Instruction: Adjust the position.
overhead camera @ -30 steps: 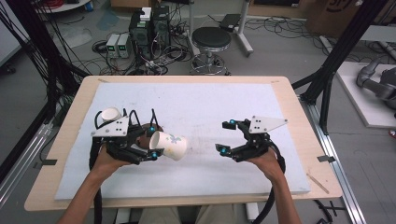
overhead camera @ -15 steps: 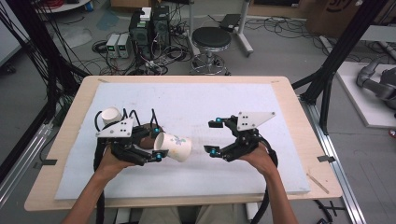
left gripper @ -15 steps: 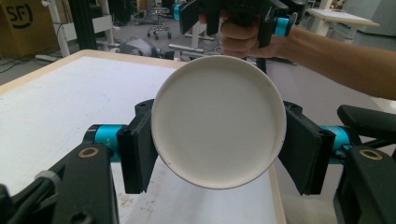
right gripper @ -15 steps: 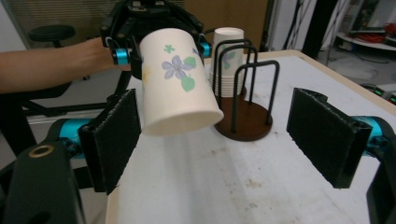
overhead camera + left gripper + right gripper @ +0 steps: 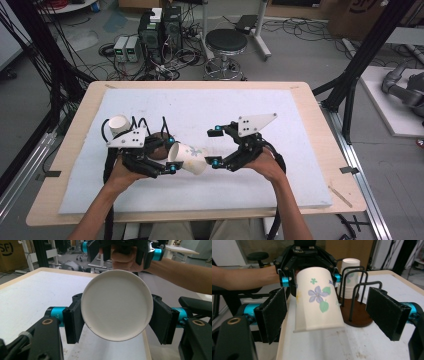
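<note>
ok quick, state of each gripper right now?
Left gripper: closed on the flowered paper cup, held sideways.
Right gripper: open, fingers on either side of the cup's base end, not touching.

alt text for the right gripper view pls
A flowered paper cup, held sideways by the left gripper, lies between the right gripper's open jaws. Behind it, a stack of cups stands in a wire-looped brown holder.

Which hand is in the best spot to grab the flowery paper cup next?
The right. The right gripper has its jaws open on either side of the white paper cup with purple flowers, not touching it. The left gripper is already shut on the cup's other end, so it can only hold it out.
</note>
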`<state>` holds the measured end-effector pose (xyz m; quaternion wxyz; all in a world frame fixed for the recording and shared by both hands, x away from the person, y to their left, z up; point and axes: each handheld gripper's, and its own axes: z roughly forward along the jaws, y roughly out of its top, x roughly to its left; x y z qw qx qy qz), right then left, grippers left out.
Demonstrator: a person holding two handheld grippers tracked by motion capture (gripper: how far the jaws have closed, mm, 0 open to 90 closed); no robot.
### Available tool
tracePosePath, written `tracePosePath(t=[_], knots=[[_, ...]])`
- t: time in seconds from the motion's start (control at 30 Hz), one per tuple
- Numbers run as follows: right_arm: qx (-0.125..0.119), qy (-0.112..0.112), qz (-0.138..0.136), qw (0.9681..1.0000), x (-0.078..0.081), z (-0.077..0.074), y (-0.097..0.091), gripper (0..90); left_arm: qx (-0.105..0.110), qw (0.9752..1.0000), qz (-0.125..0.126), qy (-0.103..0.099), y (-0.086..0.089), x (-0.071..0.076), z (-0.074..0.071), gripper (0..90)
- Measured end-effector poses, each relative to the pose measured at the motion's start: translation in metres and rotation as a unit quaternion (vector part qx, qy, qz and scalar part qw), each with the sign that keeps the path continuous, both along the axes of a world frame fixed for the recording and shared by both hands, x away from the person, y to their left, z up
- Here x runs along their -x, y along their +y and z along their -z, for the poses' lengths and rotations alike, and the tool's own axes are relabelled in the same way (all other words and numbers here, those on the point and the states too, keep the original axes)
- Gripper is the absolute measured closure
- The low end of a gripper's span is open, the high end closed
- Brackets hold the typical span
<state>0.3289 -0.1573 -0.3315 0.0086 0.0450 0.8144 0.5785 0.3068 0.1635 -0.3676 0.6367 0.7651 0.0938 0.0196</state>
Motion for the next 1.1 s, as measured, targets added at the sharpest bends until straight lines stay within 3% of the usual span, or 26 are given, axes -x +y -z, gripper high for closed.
tracePosePath(t=[0.4, 1.1], knots=[[0.006, 0.011, -0.034, 0.9994, -0.004, 0.002, 0.024, 17.9, 0.006, 1.0000, 0.007, -0.003, -0.001, 0.001, -0.002, 35.1], [0.016, 0.026, -0.052, 0.9982, -0.003, 0.016, 0.044, 18.1, 0.010, 0.9998, 0.015, -0.009, -0.002, 0.003, -0.006, 35.2]])
